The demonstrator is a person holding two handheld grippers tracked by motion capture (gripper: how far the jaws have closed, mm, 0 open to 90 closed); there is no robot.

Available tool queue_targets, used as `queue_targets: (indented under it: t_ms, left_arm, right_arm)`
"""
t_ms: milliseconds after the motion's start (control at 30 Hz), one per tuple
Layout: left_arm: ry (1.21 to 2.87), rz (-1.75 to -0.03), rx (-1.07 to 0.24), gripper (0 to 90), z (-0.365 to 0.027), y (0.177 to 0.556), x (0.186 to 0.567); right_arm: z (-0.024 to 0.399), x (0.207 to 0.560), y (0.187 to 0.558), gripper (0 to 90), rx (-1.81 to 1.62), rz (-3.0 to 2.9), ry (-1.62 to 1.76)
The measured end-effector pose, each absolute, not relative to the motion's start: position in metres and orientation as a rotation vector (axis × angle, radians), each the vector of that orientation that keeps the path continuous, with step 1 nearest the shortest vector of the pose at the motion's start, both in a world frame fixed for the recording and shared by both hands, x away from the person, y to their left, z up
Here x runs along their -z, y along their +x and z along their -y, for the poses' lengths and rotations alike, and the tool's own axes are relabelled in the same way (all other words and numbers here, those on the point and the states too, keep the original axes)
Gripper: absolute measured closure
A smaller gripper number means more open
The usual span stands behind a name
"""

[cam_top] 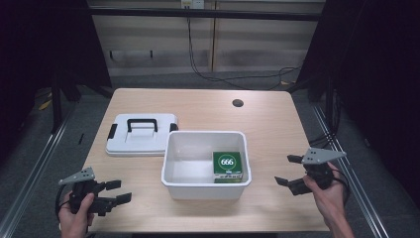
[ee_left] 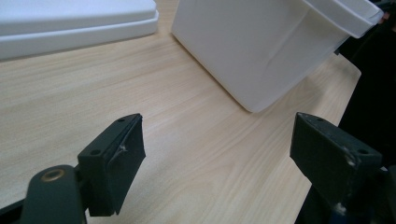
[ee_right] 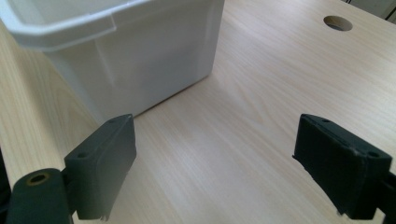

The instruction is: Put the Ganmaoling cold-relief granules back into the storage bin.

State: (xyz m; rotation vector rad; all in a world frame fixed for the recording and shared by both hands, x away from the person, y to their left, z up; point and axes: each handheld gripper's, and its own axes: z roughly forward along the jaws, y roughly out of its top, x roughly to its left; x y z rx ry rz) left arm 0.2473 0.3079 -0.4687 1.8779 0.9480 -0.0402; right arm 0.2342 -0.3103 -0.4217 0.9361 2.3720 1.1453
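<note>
A white plastic bin [cam_top: 205,163] stands in the middle of the wooden table [cam_top: 198,106]. Inside it, at the right, lies a green box marked 666 [cam_top: 227,166]. The bin's white lid [cam_top: 141,134] with a black handle lies flat to its left. My left gripper [cam_top: 118,192] hovers open near the table's front left corner, its jaws wide apart and empty, facing the bin's side wall [ee_left: 261,51]. My right gripper [cam_top: 288,170] is open and empty at the bin's right, with the bin's wall [ee_right: 140,60] ahead of its left jaw.
A round cable hole [cam_top: 237,103] is in the table's far right part, also seen as a cable hole [ee_right: 337,23] in the right gripper view. Metal rails run along the floor on both sides of the table. Cables hang down the back wall.
</note>
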Motion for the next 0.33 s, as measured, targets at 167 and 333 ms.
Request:
queue_targets:
  t_ms: [167, 333]
  left_arm:
    - [1.87, -0.942, 0.041, 17.8, -0.31, 0.246, 0.468]
    - [1.862, -0.936, 0.05, 17.8, -0.31, 0.246, 0.467]
  right_arm:
    - [0.315, 0.434, 0.226, 12.3, -1.156, -2.337, 0.976]
    - [0.323, 0.448, 0.224, 12.4, -1.164, -2.346, 1.028]
